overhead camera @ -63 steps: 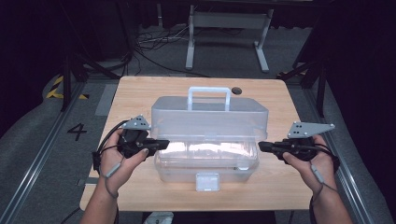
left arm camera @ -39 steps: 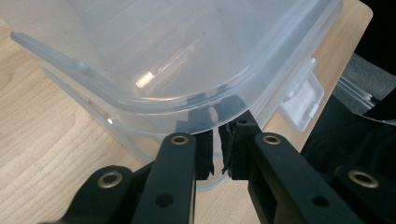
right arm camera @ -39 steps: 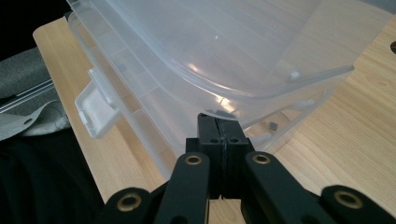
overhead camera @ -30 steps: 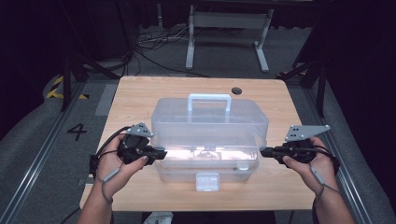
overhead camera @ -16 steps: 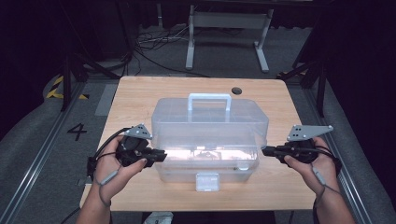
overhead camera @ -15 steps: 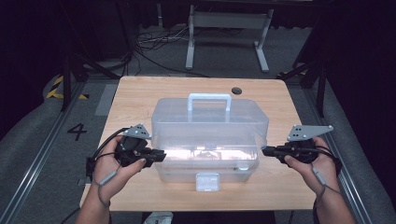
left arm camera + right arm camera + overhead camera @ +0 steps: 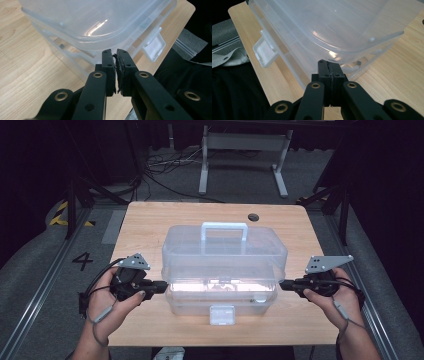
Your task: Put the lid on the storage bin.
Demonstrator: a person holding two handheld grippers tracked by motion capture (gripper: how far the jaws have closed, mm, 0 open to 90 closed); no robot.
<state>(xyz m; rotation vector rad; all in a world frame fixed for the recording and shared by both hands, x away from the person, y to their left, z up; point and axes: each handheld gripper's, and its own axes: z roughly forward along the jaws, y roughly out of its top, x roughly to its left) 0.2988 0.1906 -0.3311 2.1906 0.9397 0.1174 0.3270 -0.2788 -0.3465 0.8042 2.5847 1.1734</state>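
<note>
A clear plastic toolbox (image 7: pixel 223 265) sits mid-table, its latch facing you. Your left gripper (image 7: pixel 162 286) meets its left end, jaws nearly together with nothing between. Your right gripper (image 7: pixel 283 285) meets the right end, jaws pressed together. Bare wooden table (image 7: pixel 150 222) surrounds the box on every side.

The box (image 7: pixel 224 265) sits mid-table (image 7: pixel 150 220), its latch (image 7: pixel 222 314) toward you and its handle (image 7: pixel 224 227) on top. Your left gripper (image 7: pixel 159 287) is at its left end, your right gripper (image 7: pixel 286 285) at its right end.
</note>
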